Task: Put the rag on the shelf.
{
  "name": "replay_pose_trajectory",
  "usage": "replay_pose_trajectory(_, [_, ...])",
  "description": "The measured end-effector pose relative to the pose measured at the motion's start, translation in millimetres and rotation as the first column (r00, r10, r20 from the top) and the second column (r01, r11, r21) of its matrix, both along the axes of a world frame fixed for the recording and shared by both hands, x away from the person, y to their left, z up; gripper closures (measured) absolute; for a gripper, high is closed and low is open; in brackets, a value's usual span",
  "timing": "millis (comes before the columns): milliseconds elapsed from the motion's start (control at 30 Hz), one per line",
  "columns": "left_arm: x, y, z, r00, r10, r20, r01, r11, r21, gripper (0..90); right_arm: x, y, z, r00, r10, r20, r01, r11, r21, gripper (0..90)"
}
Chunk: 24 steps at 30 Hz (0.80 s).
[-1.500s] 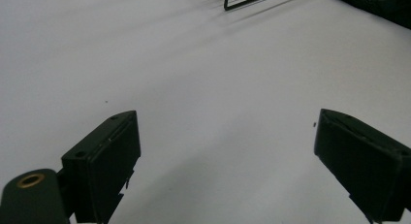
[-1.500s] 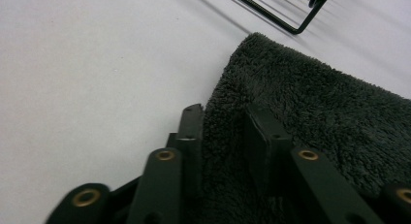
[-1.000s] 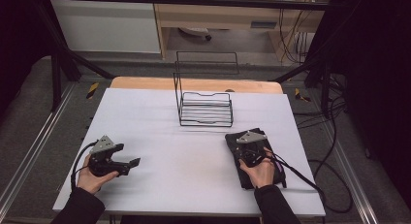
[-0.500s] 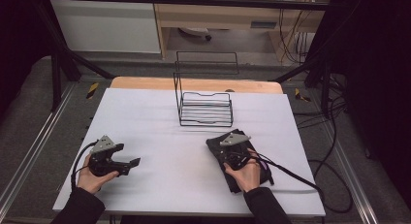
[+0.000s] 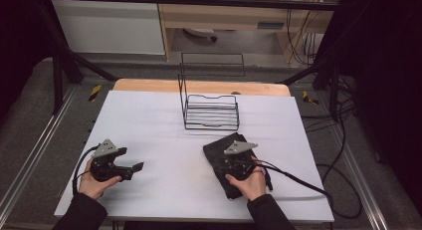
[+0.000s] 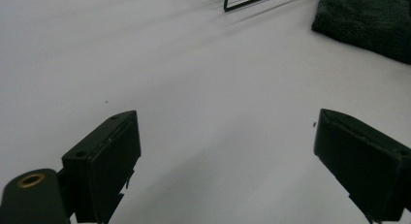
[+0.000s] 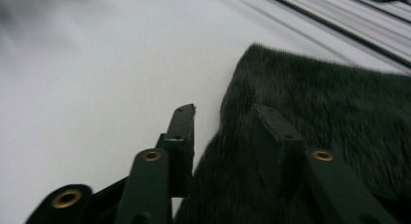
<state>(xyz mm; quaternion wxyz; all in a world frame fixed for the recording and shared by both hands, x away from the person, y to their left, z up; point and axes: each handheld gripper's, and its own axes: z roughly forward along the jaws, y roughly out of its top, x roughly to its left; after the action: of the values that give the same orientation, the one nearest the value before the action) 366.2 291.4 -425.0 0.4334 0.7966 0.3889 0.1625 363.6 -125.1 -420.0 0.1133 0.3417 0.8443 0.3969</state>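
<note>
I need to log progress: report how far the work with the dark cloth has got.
Done: nothing yet looks finished; the wire rack stands bare. In hand: the right gripper sits at the near left edge of the dark cloth, which lies flat on the white table; its jaws have just been opening, straddling that edge without pinching it. The left gripper rests open on the table, apart from the cloth. Left: gripping and moving the cloth.

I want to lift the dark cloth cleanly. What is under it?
The dark cloth lies flat on the white table. The right gripper, whose jaws have just been opening, straddles its edge, one jaw on the fabric. Anything beneath the cloth is covered.
</note>
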Motion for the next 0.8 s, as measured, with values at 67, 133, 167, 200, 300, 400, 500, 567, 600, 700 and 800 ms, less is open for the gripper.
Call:
replay_pose_trajectory(67, [-0.2,-1.0,-0.1,1.0000,-0.001,-0.002,0.001,1.0000,0.000,9.3,-13.1,-8.3,-2.4,0.9999,0.006,-0.009,-0.005,1.000,0.005,57.9])
replay_pose_trajectory(133, [-0.4,-2.4,-0.1,1.0000,-0.002,-0.002,0.002,1.0000,0.000,9.3,-24.6,-14.6,-7.2,0.9998,0.010,-0.019,-0.010,1.000,-0.001,55.6])
replay_pose_trajectory(167, [-0.6,-2.8,-0.1,1.0000,-0.003,-0.003,0.003,1.0000,0.000,9.3,-29.4,-16.4,-10.0,0.9997,0.009,-0.022,-0.009,1.000,-0.007,54.7])
replay_pose_trajectory(200, [-0.7,-3.0,-0.1,1.0000,-0.004,-0.002,0.004,1.0000,0.001,9.3,-33.6,-17.6,-12.7,0.9998,0.006,-0.021,-0.006,1.000,-0.023,53.4])
replay_pose_trajectory(300, [-0.8,-3.1,0.0,1.0000,-0.008,-0.002,0.008,1.0000,0.006,9.3,-41.2,-16.4,-23.0,0.9995,0.019,-0.024,-0.021,0.998,-0.053,55.2])
replay_pose_trajectory(400, [-0.9,-3.0,-0.2,1.0000,-0.008,-0.003,0.008,1.0000,0.005,9.3,-41.5,-15.5,-24.1,0.9999,0.013,0.001,-0.012,0.996,-0.088,69.7])
replay_pose_trajectory(500, [-0.9,-3.2,-0.1,1.0000,-0.007,-0.003,0.007,1.0000,0.000,9.4,-42.2,-15.4,-22.6,1.0000,0.006,-0.005,-0.007,0.996,-0.091,83.3])
replay_pose_trajectory(567, [-0.9,-3.0,-0.1,0.9999,-0.010,-0.003,0.010,0.9999,0.004,9.4,-42.4,-13.9,-20.1,1.0000,0.008,-0.002,-0.008,0.994,-0.105,85.3])
replay_pose_trajectory(600, [-0.8,-3.0,-0.1,0.9999,-0.010,-0.003,0.010,0.9999,0.004,9.4,-42.2,-13.3,-18.8,0.9999,0.014,0.000,-0.014,0.994,-0.110,85.7])
replay_pose_trajectory(700, [-0.4,-3.0,-0.3,1.0000,-0.005,-0.004,0.005,1.0000,-0.001,9.4,-42.7,-10.9,-12.2,0.9998,0.019,0.002,-0.019,0.996,-0.085,86.0])
replay_pose_trajectory(800, [-0.5,-3.2,-0.3,1.0000,-0.007,-0.004,0.007,1.0000,0.005,9.4,-43.6,-3.1,-7.2,0.9996,0.027,-0.003,-0.027,0.998,-0.050,86.0])
